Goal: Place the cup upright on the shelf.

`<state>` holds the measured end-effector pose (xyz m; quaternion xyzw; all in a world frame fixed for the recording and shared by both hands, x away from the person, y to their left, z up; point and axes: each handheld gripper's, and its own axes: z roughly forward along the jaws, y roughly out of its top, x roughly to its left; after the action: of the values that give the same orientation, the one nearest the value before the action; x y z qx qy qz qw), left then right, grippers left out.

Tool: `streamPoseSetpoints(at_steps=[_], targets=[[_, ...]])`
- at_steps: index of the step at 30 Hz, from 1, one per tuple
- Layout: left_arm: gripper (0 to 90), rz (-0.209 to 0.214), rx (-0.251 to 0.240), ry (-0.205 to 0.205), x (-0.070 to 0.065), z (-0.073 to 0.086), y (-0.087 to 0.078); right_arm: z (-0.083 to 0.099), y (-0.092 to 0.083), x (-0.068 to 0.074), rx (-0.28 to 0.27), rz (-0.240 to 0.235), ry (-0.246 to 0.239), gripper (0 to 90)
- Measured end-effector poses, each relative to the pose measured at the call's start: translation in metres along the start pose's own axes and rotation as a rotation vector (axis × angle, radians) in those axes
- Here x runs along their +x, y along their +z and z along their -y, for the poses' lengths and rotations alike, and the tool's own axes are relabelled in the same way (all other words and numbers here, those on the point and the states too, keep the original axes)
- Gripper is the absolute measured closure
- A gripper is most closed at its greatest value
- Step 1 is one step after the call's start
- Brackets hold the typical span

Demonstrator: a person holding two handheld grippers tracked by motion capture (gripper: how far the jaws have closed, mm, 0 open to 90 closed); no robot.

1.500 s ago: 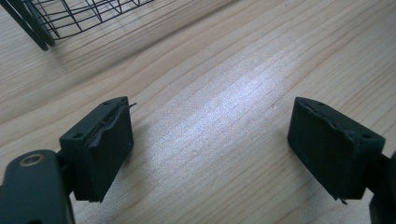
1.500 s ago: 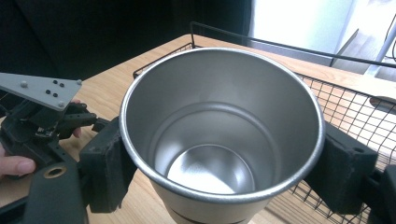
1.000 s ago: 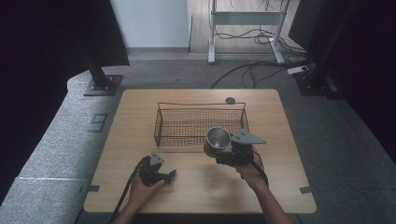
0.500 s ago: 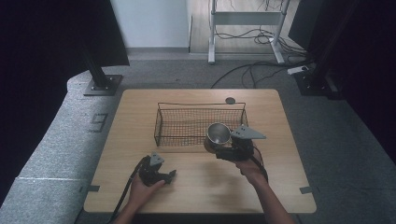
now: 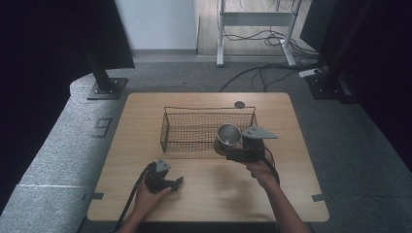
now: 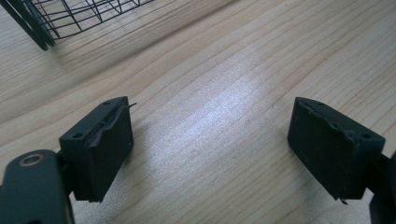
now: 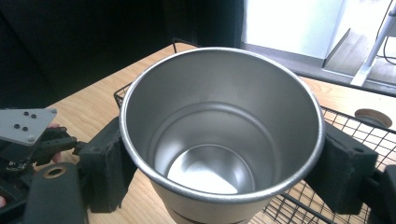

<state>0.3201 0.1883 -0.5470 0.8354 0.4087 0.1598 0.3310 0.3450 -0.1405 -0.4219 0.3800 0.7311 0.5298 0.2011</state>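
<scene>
A steel cup (image 5: 228, 135) is clamped between the jaws of my right gripper (image 5: 233, 145), held above the near right corner of the black wire basket (image 5: 194, 127). The cup is tilted, so its empty inside faces up. In the right gripper view the cup (image 7: 219, 135) sits between the two black pads (image 7: 105, 163), which press on its sides just under the rim. My left gripper (image 5: 165, 179) rests on the wooden table (image 5: 291, 194) in front of the basket. Its jaws stand wide apart around bare wood in the left gripper view (image 6: 210, 126).
A small brown disc (image 5: 239, 104) lies on the table behind the basket's far right corner. The basket's near corner (image 6: 70, 14) shows just beyond the left gripper. Grey floor, stand bases and cables surround the table.
The right gripper with the cup has edged a little away from the person, toward the basket. The left gripper has stayed put.
</scene>
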Motion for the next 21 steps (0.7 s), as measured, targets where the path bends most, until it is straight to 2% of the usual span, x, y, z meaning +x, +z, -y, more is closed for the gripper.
streamPoseSetpoints(at_steps=[21], targets=[[14.2, 0.001, 0.0, 0.0, 0.0, 0.0, 0.0, -0.014, 0.007, -0.015, 0.005, 0.026, 0.02, 18.4]])
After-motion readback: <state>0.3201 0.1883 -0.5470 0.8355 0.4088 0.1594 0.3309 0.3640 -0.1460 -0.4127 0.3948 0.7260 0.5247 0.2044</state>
